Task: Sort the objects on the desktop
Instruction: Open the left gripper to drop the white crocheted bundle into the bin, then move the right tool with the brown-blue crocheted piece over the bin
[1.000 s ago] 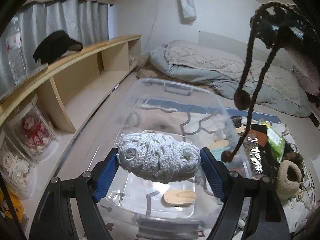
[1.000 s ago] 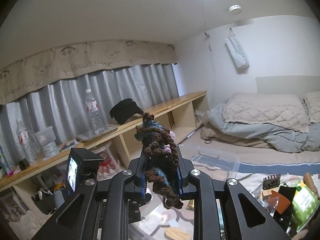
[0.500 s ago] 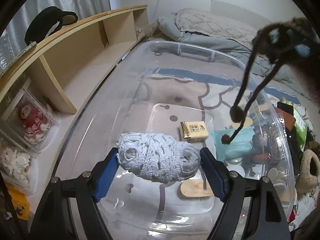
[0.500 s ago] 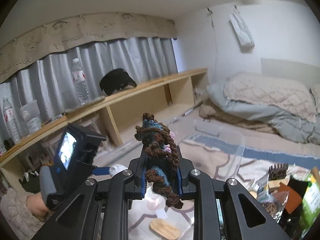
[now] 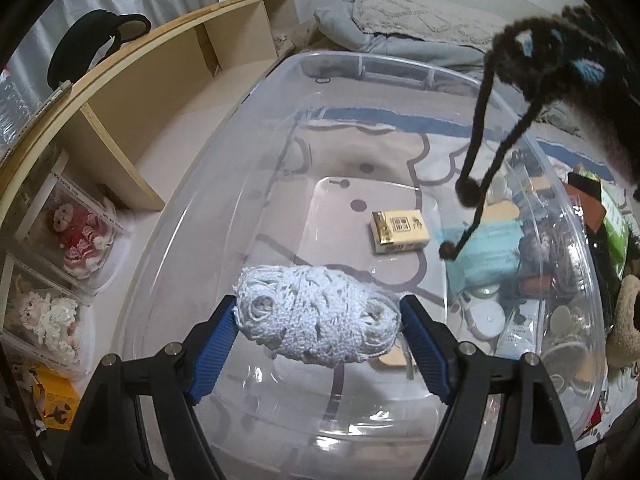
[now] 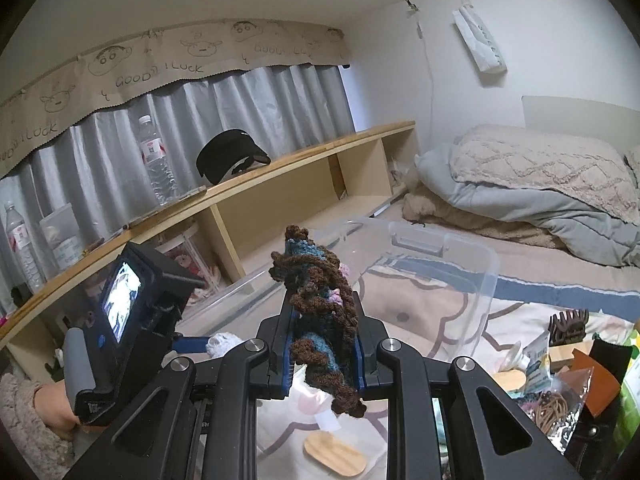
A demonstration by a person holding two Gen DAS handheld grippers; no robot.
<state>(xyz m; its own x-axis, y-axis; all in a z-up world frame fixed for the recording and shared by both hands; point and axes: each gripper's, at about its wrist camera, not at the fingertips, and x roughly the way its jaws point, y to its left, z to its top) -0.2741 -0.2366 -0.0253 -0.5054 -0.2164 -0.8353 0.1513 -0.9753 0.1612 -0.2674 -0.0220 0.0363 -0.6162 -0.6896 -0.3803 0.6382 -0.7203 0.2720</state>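
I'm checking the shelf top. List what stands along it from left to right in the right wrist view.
Water bottle at the far left → clear plastic container → taller water bottle → black visor cap.

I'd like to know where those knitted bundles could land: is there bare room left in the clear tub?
Yes. The clear tub floor is mostly bare on its left half, between the left wall and the small yellow box. A wooden piece lies near the front. Outside the tub's right wall it is crowded with packets and oddments.
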